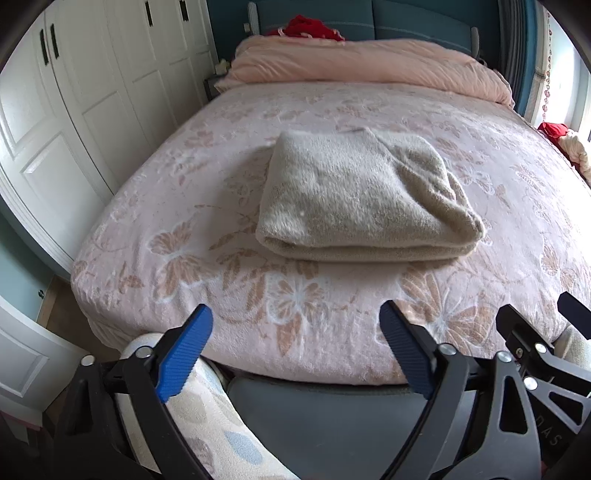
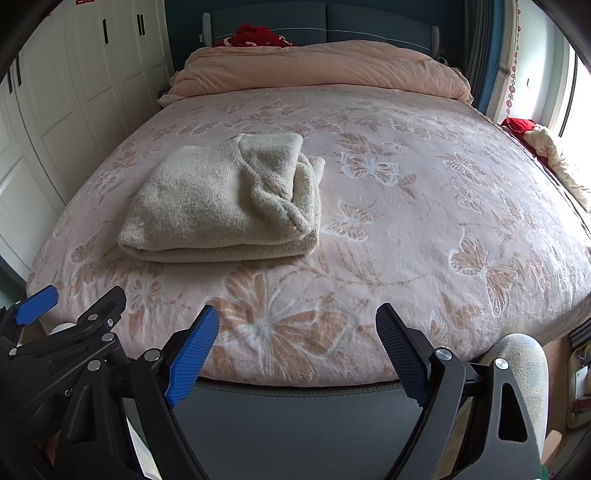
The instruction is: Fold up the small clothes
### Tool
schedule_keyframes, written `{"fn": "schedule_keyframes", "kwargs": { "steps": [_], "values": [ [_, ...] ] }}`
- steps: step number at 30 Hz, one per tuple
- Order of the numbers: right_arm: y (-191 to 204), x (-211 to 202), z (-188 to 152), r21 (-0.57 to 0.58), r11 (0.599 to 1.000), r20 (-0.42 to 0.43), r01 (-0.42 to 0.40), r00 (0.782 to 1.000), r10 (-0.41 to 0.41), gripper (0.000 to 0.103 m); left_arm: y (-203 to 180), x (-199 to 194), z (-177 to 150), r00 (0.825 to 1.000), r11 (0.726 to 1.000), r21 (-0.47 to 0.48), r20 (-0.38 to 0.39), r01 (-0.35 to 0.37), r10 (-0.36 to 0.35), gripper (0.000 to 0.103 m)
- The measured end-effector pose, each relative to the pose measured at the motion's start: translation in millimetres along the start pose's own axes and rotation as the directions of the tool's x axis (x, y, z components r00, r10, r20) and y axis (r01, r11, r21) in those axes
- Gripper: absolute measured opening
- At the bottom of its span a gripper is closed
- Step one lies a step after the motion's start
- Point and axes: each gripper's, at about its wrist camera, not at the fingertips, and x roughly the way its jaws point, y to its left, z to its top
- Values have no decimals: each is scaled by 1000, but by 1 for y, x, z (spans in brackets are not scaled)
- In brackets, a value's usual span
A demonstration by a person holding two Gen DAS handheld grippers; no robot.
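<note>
In the left wrist view, the left hand-held gripper [image 1: 295, 347] hangs over the foot of the bed [image 1: 332, 343], its two blue-padded fingers [image 1: 184, 350] spread wide with nothing between them. Ahead of it a cream knitted sweater [image 1: 362, 199] lies folded into a thick rectangle on the pink bedspread with its butterfly and flower pattern, well apart from the fingertips. The fold edge faces the camera, and a sleeve or loose flap bunches along the sweater's right side. Behind the sweater a pink duvet [image 1: 362, 66] is rolled up across the head of the bed, with a red cloth [image 1: 314, 27] on top of it against the blue headboard [image 1: 406, 22]. White wardrobe doors [image 1: 92, 92] line the left side of the room. At the lower right edge part of the right hand-held gripper [image 1: 535, 332] shows, just beside the left one.

In the right wrist view, the right hand-held gripper [image 2: 297, 347] also sits at the foot of the bed [image 2: 406, 221], fingers [image 2: 192, 354] wide apart and holding nothing. The folded sweater [image 2: 207, 206] lies forward and to the left on the bedspread, clear of both tools. The rolled duvet [image 2: 321, 70] and the red cloth [image 2: 258, 37] lie at the far end. The left hand-held gripper [image 2: 66, 325] appears at the lower left edge, one blue pad visible. A red and cream bundle [image 2: 543, 147] rests near the bright window on the right.
</note>
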Motion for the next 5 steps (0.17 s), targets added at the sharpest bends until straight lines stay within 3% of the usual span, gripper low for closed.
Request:
{"fn": "schedule_keyframes", "kwargs": {
  "steps": [5],
  "values": [
    [3, 2, -1, 2, 1000, -7, 1, 1000, -1, 84, -2, 2, -1, 1000, 1000, 4, -4, 1, -1, 81]
  ]
}}
